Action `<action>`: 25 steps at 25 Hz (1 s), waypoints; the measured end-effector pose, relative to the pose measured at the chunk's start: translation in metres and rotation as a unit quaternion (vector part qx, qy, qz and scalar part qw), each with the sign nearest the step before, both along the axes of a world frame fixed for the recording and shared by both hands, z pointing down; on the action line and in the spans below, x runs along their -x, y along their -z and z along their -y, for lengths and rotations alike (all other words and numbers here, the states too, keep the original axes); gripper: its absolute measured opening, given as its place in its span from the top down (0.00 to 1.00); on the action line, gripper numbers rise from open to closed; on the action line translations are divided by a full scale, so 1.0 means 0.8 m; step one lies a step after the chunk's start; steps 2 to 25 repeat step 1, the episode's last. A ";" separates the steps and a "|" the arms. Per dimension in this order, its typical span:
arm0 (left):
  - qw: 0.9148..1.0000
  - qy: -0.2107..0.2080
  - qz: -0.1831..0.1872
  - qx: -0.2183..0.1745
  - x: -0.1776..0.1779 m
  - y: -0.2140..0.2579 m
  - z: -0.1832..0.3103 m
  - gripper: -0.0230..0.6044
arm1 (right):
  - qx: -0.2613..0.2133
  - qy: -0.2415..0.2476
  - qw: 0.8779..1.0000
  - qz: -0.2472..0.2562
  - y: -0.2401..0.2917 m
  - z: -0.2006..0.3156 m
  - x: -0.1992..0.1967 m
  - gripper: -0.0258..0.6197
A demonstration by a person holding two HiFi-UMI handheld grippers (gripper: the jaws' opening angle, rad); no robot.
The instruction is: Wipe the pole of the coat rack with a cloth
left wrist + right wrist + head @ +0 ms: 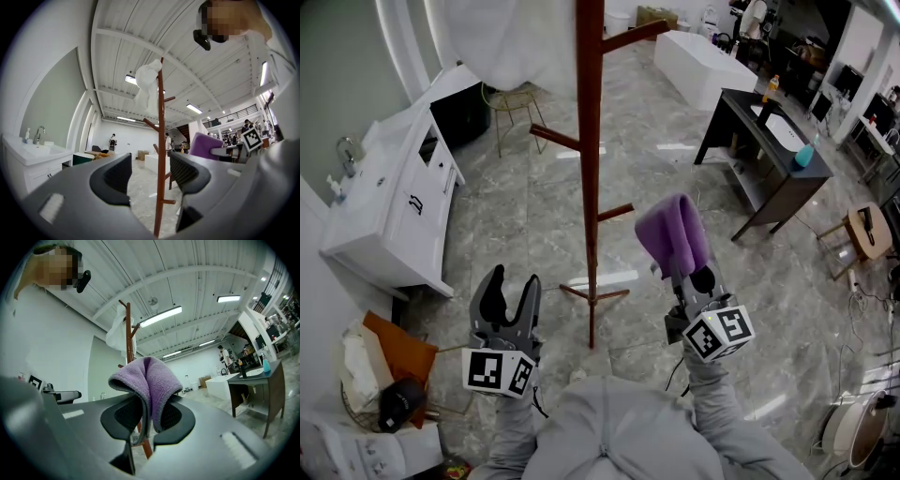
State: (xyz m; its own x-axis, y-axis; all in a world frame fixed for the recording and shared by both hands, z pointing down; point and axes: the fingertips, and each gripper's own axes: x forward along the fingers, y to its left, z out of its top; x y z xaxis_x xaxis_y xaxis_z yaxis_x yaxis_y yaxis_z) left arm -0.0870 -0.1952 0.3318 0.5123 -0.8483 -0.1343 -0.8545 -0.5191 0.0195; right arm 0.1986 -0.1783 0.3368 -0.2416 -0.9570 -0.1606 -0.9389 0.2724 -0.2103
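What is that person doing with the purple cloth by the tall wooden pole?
A person holds a gripper in each hand. The right gripper is shut on a folded purple cloth, held up beside the coat rack pole without touching it. The left gripper is open and empty. No wiping is happening at this moment.

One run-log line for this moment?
left gripper: jaws open, empty | right gripper: jaws shut on purple cloth | coat rack pole: cloth apart from it | wiping: not begun
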 end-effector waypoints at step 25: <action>1.000 -0.001 0.000 0.000 0.000 0.000 0.000 0.52 | -0.001 0.000 1.000 0.000 -0.001 0.000 0.000 0.87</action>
